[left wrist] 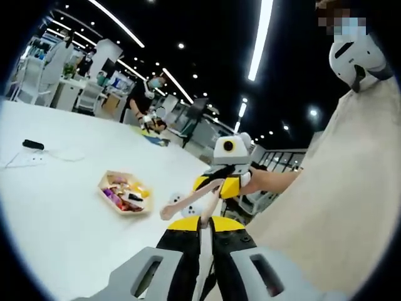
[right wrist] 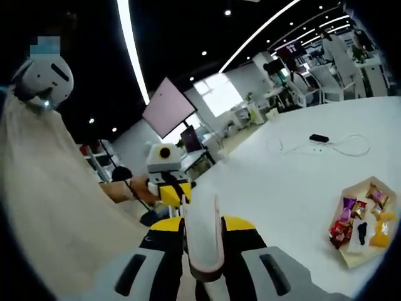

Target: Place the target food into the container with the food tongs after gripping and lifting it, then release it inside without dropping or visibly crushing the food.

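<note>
The food is a heap of small wrapped snacks [right wrist: 354, 216], red, purple, orange and yellow, lying in a shallow six-sided tray [right wrist: 351, 262]. We cannot tell which piece is the target. We judge them light and soft inside, with glossy wrappers that slide and crackle, so a hard squeeze would dent them and a weak one would let them slip. The best hold looks to be across the middle of one wrapper on top of the heap, where the tongs' tips can close on both long sides without dragging the pieces beside it. A twisted wrapper end would be a poorer hold, as it may tear or swing.

The tray sits on the white table [left wrist: 56, 213]. We see no second container beside it. The tongs [right wrist: 202, 241] are white, raised well clear of the tray and pinched near their middle by the right hand-held gripper [right wrist: 202, 229]. The left hand-held gripper [left wrist: 205, 226] is also well apart from the tray. Its jaws stand close together, but we cannot tell whether they hold anything. Beyond the tray lies a small black block [right wrist: 319, 138] with a cable.
</note>
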Motion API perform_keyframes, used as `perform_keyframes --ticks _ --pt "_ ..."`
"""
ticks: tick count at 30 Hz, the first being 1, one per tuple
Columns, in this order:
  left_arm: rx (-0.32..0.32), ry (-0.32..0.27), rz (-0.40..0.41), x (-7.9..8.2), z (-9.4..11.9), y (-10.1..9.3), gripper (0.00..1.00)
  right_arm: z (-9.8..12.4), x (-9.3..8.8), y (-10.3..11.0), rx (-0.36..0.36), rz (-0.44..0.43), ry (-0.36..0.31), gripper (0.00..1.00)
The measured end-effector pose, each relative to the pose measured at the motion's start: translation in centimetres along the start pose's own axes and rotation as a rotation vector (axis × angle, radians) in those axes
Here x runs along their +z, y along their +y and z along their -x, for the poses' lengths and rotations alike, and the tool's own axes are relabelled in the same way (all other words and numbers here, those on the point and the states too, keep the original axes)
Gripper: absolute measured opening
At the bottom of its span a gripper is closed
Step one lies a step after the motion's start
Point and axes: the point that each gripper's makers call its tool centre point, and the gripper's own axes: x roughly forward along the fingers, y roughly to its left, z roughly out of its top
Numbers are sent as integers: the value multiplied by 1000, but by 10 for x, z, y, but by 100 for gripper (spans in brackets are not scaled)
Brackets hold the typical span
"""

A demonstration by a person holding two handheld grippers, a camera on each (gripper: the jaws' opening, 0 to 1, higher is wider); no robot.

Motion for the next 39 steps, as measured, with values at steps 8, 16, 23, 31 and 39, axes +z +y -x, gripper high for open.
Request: perform_keyframes --ticks 8,16,23,31,39 --pt "-21 31 2 -6 -8 0 3 8 -8 -1 -22 -2 25 21" --pt "-39 59 2 -8 -15 -3 3 16 -25 -2 -28 6 97 20" --pt "-39 98 -26 -14 -21 -6 3 22 -32 -2 -36 33 157 20" --pt "-25 132 -36 -22 -30 -1 3 24 -54 -11 -101 76 257 20" --pt "-40 202 -44 -38 -44 0 4 36 -75 -18 -138 44 286 20"
